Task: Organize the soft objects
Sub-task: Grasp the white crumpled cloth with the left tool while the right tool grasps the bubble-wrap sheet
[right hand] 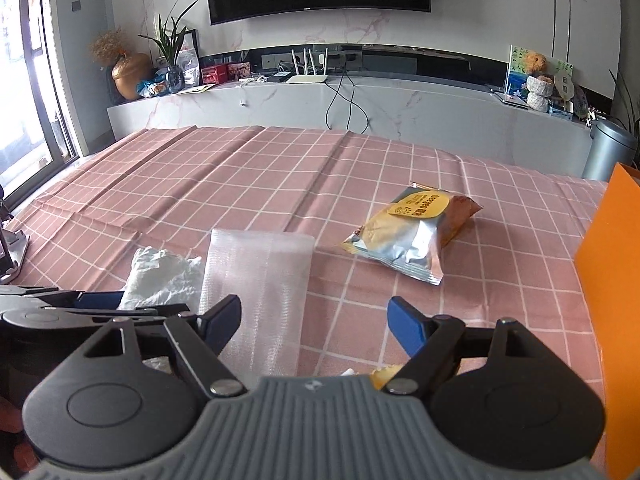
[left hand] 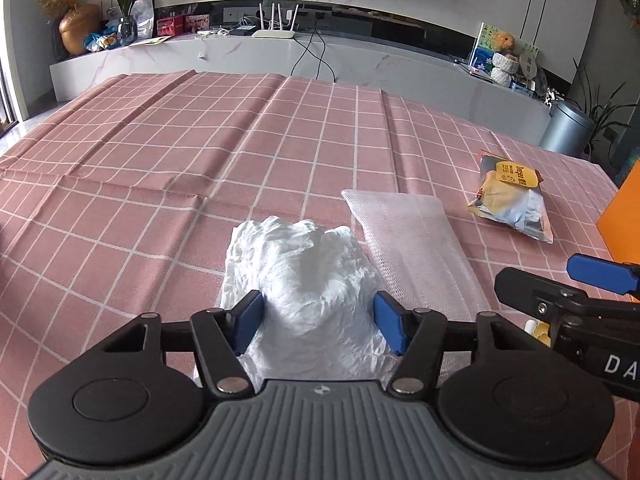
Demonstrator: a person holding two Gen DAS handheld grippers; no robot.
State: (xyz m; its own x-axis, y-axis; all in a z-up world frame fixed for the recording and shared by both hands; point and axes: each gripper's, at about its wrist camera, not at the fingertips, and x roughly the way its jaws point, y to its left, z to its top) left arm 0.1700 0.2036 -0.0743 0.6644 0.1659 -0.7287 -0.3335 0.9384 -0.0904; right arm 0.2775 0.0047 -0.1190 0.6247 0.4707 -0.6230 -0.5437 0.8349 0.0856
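Note:
A crumpled white cloth (left hand: 304,276) lies on the pink checked tablecloth (left hand: 160,168). My left gripper (left hand: 318,318) is open, its blue pads on either side of the cloth's near end. A bubble-wrap pouch (left hand: 412,240) lies just right of the cloth. A foil snack bag (left hand: 510,200) lies further right. In the right wrist view my right gripper (right hand: 314,322) is open and empty over the near end of the pouch (right hand: 260,280), with the cloth (right hand: 164,276) to its left and the snack bag (right hand: 412,236) ahead to the right.
An orange box (right hand: 608,280) stands at the table's right edge. A small yellow-and-white item (right hand: 380,374) peeks out under my right gripper. A marble TV bench with router, plants and ornaments (right hand: 308,76) runs behind the table. A grey bin (right hand: 610,152) stands at far right.

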